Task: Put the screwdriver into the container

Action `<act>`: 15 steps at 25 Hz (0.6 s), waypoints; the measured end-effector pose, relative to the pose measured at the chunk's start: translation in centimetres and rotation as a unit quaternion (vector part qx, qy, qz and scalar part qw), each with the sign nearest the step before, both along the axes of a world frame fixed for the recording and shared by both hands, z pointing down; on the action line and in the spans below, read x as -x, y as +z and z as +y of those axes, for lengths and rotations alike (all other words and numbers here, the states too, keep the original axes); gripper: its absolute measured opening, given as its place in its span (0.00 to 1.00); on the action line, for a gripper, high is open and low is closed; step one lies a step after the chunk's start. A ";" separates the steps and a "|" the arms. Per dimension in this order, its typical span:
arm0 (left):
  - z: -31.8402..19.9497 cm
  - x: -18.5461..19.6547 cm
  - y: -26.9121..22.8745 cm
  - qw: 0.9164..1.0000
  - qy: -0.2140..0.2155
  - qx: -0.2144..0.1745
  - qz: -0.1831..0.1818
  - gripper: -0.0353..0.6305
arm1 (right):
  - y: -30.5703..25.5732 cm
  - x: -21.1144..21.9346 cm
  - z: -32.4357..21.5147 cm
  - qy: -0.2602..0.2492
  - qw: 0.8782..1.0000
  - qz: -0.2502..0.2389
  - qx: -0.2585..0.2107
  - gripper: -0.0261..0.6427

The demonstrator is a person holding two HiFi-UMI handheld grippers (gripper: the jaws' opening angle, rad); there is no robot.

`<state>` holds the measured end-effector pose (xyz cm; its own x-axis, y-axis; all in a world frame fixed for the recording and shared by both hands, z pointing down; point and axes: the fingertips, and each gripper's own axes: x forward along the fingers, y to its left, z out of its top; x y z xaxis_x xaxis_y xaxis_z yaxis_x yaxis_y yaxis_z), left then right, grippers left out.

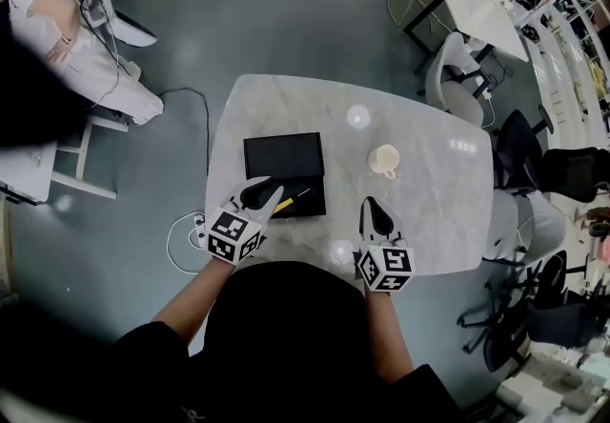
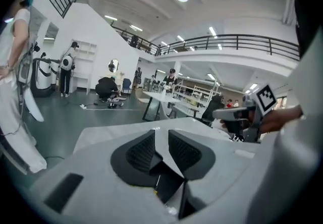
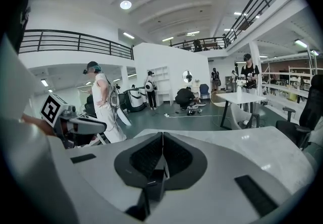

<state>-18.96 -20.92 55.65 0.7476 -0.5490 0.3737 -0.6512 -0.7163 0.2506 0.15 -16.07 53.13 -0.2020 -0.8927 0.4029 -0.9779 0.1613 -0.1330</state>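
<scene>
Presently, nearest item first.

1. Left gripper: at 7 o'clock on the table, over the near edge of the container. Jaws apart, released, nothing between the pads; its own view shows only a clear gap.
2. Right gripper: at 5 o'clock on the table, jaws closed together on nothing, idle.
3. Screwdriver: yellow handle, thin shaft, lying inside the near part of the container, just beyond the left gripper's tips, shaft pointing toward 2 o'clock.
4. Container: black, rectangular, left of table centre.
5. Cup: pale, at 3 o'clock from the container, well apart, not involved.

Task status, as judged: the screwdriver appears already deposited and let go. What seems left is to draw the left gripper clear. Whether the tool lies fully flat inside cannot be made out.

Writing: none legible. Only the black-and-white square markers on each gripper's cube, no brand or label.
</scene>
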 end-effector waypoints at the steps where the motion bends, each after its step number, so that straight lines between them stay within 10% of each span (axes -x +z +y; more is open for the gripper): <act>1: 0.0 0.0 -1.2 1.000 0.002 -0.010 0.010 0.19 | -0.7 0.1 -0.3 -0.003 1.000 0.000 -0.007 0.06; 15: 1.0 2.3 -4.3 0.997 -0.020 -0.048 0.051 0.08 | -3.9 2.5 -0.4 -0.021 0.999 0.005 -0.042 0.06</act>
